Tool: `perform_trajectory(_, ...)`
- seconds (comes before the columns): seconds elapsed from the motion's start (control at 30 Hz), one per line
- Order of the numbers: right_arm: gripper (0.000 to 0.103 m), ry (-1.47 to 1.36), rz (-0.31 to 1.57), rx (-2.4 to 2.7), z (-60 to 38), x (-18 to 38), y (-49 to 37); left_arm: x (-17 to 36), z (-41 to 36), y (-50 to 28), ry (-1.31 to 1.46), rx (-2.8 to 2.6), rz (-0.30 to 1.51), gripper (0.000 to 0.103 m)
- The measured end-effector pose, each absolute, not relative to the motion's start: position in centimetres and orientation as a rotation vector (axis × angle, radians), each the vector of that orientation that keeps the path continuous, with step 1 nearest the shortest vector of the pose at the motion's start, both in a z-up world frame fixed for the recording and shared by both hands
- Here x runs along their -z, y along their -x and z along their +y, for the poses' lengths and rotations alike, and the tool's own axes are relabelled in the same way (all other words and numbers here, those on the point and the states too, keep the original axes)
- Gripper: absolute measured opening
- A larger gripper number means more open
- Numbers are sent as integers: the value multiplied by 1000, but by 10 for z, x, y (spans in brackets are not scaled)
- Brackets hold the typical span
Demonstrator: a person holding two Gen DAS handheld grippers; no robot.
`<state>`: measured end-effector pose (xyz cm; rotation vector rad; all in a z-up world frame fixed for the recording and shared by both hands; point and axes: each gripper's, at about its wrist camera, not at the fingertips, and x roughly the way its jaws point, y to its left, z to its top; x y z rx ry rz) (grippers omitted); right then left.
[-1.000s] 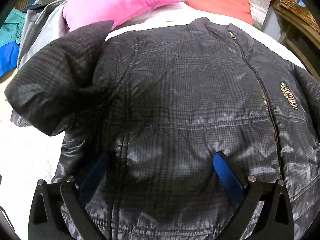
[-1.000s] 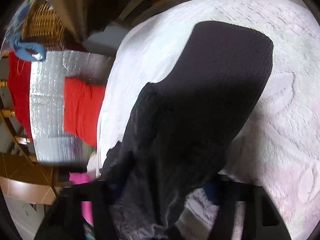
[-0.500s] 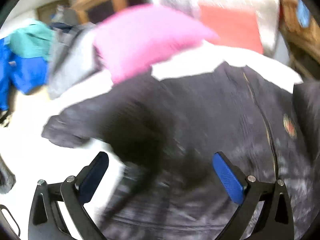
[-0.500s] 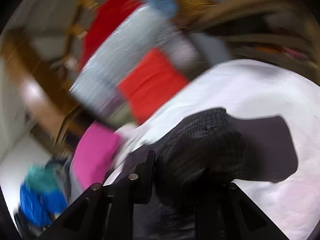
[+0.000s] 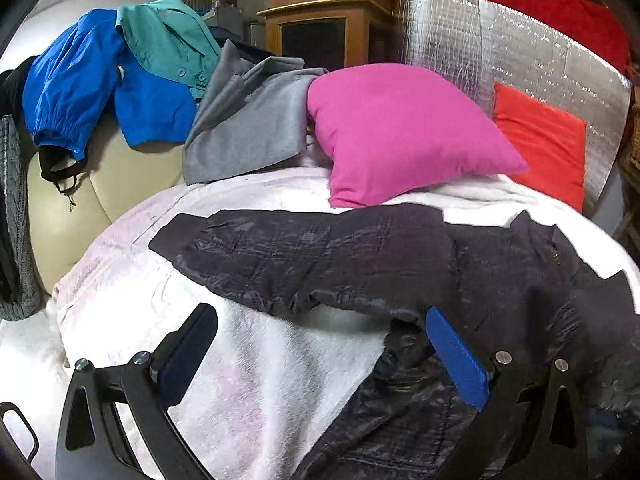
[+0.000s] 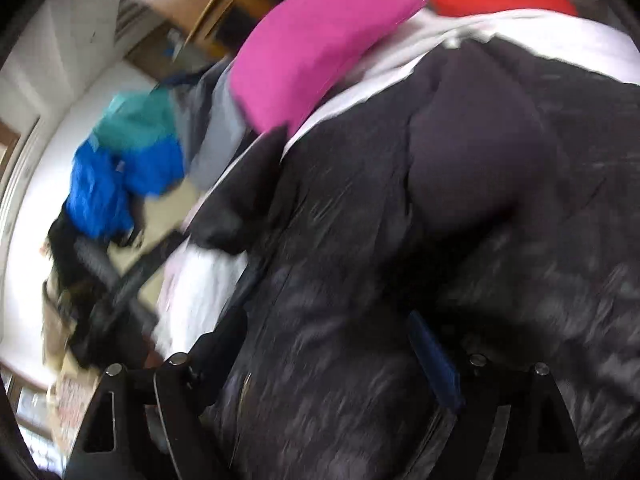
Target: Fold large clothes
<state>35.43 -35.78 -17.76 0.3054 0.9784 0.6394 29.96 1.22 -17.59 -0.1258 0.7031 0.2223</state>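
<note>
We see the dark jacket (image 5: 500,280) lying on the white bed cover (image 5: 280,368), one sleeve (image 5: 280,256) stretched out flat. Our left gripper (image 5: 320,356) fingers are spread, holding nothing; our right gripper (image 6: 324,364) fingers have just opened wide above the jacket.

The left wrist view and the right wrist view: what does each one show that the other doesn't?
Only the left wrist view shows the jacket's long dark sleeve laid flat, the shiny silver quilted panel and the wooden cabinet. Only the right wrist view, though blurred, shows a black tool handle beside the bed. Both show the dark checked padded jacket, bright pink pillow, blue garment and white bedspread.
</note>
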Motion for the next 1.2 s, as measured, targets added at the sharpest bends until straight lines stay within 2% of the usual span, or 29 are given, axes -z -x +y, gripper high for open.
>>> perform_trajectory(0.17, 85, -396, 738, -604, -441, 121, -318, 167, -12, -298, 132, -117, 671, 103)
perform_trajectory(0.3, 86, -615, 610, -267, -549, 122, -312, 166, -57, -295, 101, 47, 652, 103)
perform_trajectory(0.5, 87, -834, 638, 85, -636, 169, -333, 180, -137, -304, 44, 261, 714, 103)
perform_trajectory(0.67, 86, -800, 725, 95, -636, 192, -364, 196, -185, -319, -56, 298, 739, 103)
perform_trajectory(0.7, 83, -789, 752, 92, -633, 197, -370, 201, -192, -325, -73, 297, 759, 103)
perform_trajectory(0.77, 71, -758, 811, 110, -618, 207, -382, 211, -202, -335, -100, 284, 801, 103)
perform_trajectory(0.8, 58, -725, 829, 131, -614, 210, -387, 213, -204, -338, -97, 280, 807, 103)
perform_trajectory(0.83, 51, -692, 837, 141, -610, 211, -389, 215, -204, -341, -88, 270, 811, 103)
perform_trajectory(0.87, 48, -679, 826, 145, -609, 208, -383, 215, -201, -341, -79, 264, 809, 102)
perform_trajectory(0.9, 35, -662, 798, 148, -609, 202, -380, 214, -200, -342, -72, 264, 801, 95)
perform_trajectory(0.93, 31, -650, 778, 153, -607, 199, -380, 211, -198, -341, -71, 264, 788, 90)
perform_trajectory(0.97, 29, -640, 746, 159, -606, 194, -378, 207, -197, -341, -82, 258, 775, 81)
perform_trajectory(1.0, 28, -636, 728, 161, -606, 191, -375, 204, -194, -340, -92, 250, 764, 78)
perform_trajectory(1.2, 28, -640, 778, 187, -609, 200, -374, 194, -142, -346, -46, 126, 790, 78)
